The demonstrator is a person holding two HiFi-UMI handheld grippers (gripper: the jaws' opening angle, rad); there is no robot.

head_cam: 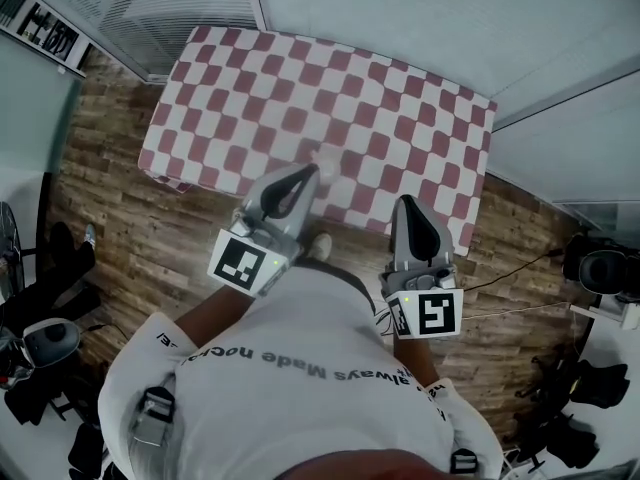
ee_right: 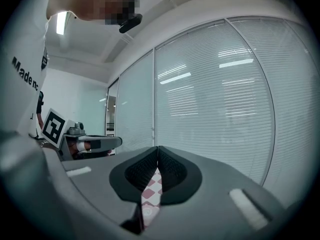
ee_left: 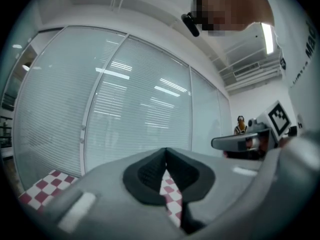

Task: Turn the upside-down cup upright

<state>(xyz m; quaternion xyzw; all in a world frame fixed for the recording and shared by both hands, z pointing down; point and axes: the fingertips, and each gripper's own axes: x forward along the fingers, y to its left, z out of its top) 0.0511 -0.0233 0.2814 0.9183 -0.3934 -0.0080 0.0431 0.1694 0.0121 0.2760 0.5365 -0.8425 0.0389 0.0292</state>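
Table [head_cam: 330, 98], just one, under a red-and-white checked cloth, fills the view ahead. Two grippers are held level short of it: left gripper [head_cam: 308, 173] and right gripper [head_cam: 405, 204], each with jaws pressed together on nothing. One cup [head_cam: 325, 157], a pale blur on the cloth just past the left tips. The left is nearer. I cannot tell how its axis stands.

Matt checked tablecloth [head_cam: 330, 98] at twelve o'clock, grainy wood-plank floor [head_cam: 130, 228] at nine o'clock, smooth glass wall [head_cam: 400, 18] at one o'clock.
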